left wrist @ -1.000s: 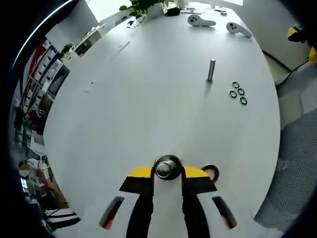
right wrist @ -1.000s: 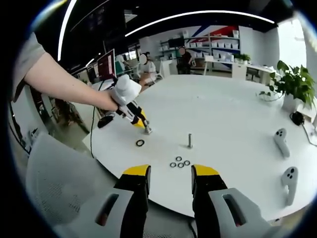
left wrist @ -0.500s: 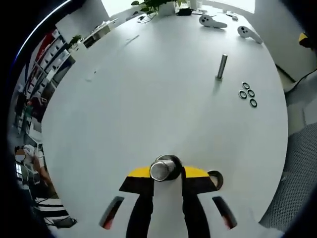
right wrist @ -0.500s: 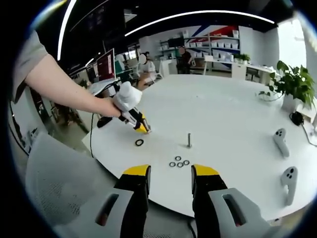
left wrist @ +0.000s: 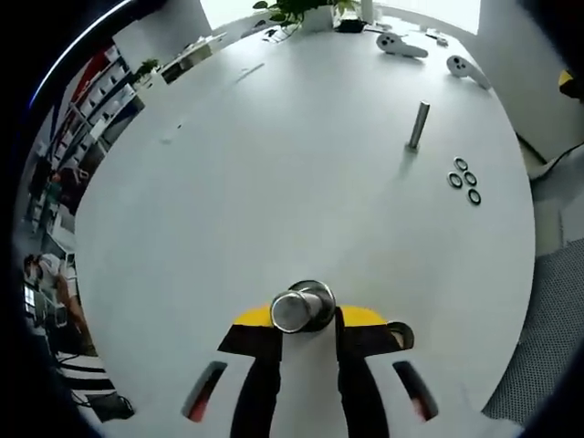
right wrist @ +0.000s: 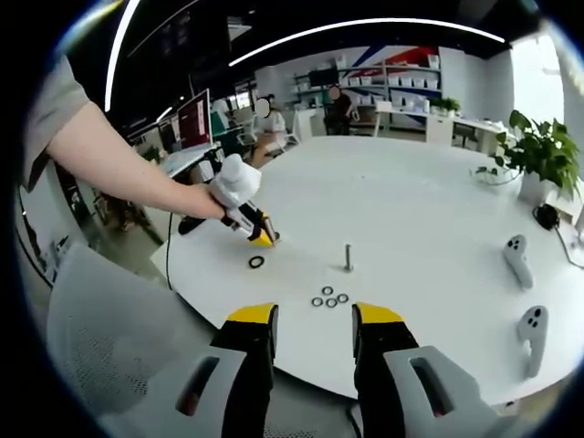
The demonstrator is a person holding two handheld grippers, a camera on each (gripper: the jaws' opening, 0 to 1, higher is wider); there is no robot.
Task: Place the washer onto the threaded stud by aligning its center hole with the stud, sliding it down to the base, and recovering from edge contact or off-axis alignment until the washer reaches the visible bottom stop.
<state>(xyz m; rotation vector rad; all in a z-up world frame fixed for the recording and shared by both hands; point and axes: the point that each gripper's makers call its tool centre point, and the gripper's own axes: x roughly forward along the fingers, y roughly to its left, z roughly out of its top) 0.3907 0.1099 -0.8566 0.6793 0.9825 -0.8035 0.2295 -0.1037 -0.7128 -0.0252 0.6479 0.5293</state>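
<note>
In the left gripper view, the left gripper has its yellow-tipped black jaws closed on a short shiny metal cylinder, held end-on between the tips above the white round bench. Just right of the right jaw, a single black ring washer lies flat on the bench, partly hidden by the jaw. Far ahead and to the right, the upright grey threaded stud stands alone, and a little beyond it to the right sit three more small black washers in a cluster. Past those, at the far edge, lie two white handheld controllers and a green potted plant.

In the right gripper view, the right gripper hovers off the bench edge with its jaws open and nothing between them (the gap is plain). Ahead of them lies the washer cluster, then the stud, with the person's hand on the left gripper to the left.
</note>
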